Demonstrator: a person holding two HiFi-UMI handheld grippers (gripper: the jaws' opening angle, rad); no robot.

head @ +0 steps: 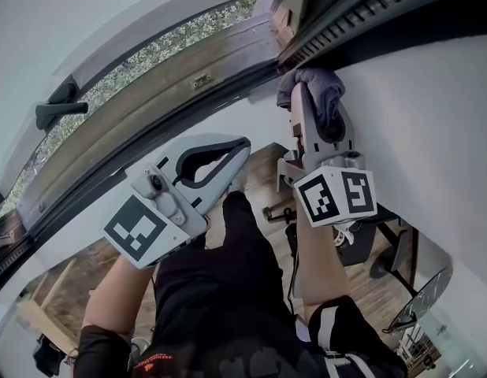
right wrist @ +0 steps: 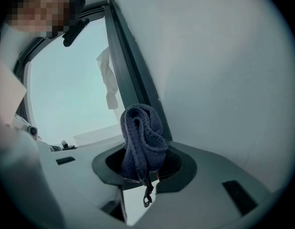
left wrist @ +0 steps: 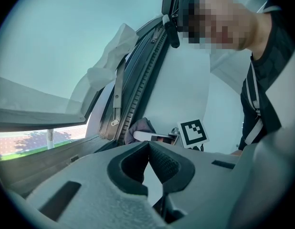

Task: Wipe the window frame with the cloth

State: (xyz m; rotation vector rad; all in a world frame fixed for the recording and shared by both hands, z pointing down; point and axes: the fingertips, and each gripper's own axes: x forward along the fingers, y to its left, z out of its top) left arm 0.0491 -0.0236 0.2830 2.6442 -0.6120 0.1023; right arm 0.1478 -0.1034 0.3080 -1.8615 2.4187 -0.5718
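Note:
A bunched dark blue-grey cloth point(head: 326, 89) is pinched in my right gripper point(head: 313, 110), which is shut on it. The cloth is pressed up against the dark ribbed window frame point(head: 362, 14) where that meets the white wall. In the right gripper view the cloth point(right wrist: 142, 137) bulges out above the jaws, with the frame's dark strip point(right wrist: 133, 80) running up just behind it. My left gripper point(head: 232, 152) hangs lower and to the left, away from the frame, shut with nothing in it. Its pads point(left wrist: 159, 159) meet at the tips, and the cloth point(left wrist: 142, 127) shows beyond them.
The window sash point(head: 149, 93) stands open at the left, with a black handle point(head: 58, 109) on it. A metal stay arm point(left wrist: 118, 94) and white torn film point(left wrist: 111, 61) sit by the frame. White wall point(head: 433, 116) fills the right. A person's legs, a wooden floor and furniture lie below.

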